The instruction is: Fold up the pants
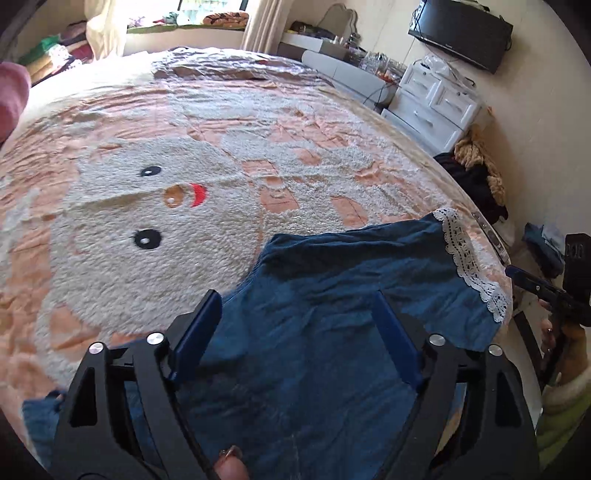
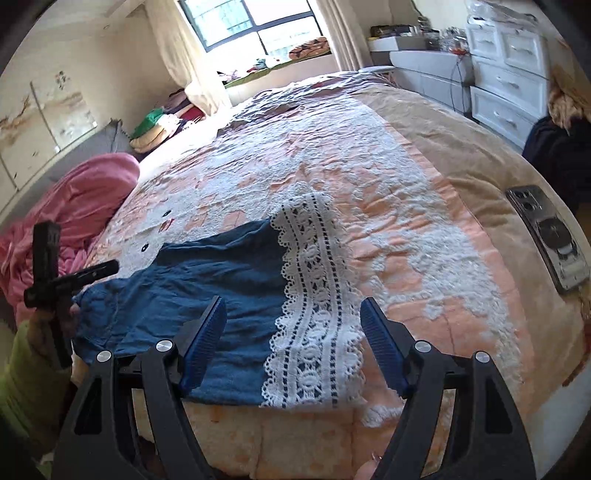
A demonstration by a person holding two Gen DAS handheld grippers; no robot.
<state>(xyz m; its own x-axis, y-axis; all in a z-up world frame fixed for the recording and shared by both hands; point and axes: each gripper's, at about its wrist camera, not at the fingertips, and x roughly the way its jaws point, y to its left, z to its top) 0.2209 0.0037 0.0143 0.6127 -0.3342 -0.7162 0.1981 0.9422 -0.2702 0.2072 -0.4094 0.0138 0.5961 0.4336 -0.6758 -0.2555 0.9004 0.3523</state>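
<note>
Bedroom, pants lying on the near edge of the bed.

Left wrist view: a bed (image 1: 258, 122) under a fleecy bear-face blanket (image 1: 155, 206); the blue lace-hemmed pants (image 1: 332, 302) lie at its near edge beneath the left gripper (image 1: 295, 325), jaws spread wide, pinching nothing. Right wrist view: the window (image 2: 255, 22) and white drawers (image 2: 506, 70) stand behind; the right gripper (image 2: 293, 332) hangs over the lace hem (image 2: 314, 295), jaws spread, empty.

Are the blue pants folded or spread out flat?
Folded: the pants lie as a compact block, lace hem at one end.
</note>
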